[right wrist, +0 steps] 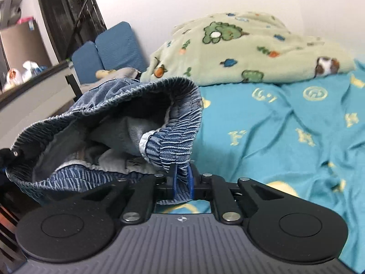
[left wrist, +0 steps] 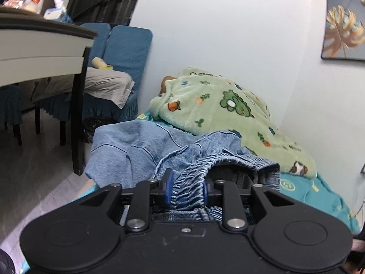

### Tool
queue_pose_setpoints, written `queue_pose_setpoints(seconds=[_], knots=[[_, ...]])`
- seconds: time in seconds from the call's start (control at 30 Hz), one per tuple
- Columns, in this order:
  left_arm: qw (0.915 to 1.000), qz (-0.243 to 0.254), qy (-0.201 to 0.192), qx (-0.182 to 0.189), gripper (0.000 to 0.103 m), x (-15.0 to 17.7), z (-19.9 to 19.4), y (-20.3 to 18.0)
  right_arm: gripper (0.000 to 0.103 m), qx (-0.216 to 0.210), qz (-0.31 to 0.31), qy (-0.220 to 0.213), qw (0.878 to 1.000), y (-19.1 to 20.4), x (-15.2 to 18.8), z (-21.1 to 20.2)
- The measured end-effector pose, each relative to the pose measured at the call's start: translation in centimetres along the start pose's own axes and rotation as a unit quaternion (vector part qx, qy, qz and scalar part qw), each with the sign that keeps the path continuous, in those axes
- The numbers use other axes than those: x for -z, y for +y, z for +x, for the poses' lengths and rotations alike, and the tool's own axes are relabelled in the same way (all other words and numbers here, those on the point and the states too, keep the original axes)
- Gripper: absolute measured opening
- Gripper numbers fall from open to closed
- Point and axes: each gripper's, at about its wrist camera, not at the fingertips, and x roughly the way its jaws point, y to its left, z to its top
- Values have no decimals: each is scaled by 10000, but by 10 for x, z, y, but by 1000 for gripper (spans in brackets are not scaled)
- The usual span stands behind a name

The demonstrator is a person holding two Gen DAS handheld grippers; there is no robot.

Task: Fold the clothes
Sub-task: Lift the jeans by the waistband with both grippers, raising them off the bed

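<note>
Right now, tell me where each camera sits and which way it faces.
Left wrist: on the left gripper, facing the wall across the denim pants; jaws clamp the waistband.
Right wrist: on the right gripper, facing the teal bedsheet; jaws pinch the waistband.
Shared: pants, green fleece blanket, blue chairs.

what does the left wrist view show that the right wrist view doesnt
Only the left wrist view shows the framed leaf picture on the wall, the lighter blue garment beyond the jeans, and the left gripper shut on the jeans' waistband.

Only the right wrist view shows the open inside of the jeans and the right gripper shut on their waistband.

Both show the green cartoon blanket, the teal bedsheet, the blue chairs and the table.
</note>
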Motion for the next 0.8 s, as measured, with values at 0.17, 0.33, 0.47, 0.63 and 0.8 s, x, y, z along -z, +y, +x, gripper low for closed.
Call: queue_pose_setpoints(seconds=[0.17, 0.33, 0.47, 0.63, 0.8], knots=[[10000, 26, -17, -27, 23, 2, 2, -1, 47, 356, -1011, -461, 9932, 20, -2, -18], [10000, -47, -11, -14, 23, 1, 3, 1, 51, 143, -2600, -996, 9604, 56, 7, -29], [9999, -34, -93, -18, 23, 2, 4, 1, 50, -26, -3880, -1458, 9100, 84, 12, -32], [9998, -178, -113, -2, 23, 4, 7, 5, 44, -333, -4782, -1599, 8629, 96, -1, -25], [9995, -285, -127, 46, 25, 3, 9, 8, 28, -614, -5928, -1297, 7925, 112, -5, -9]])
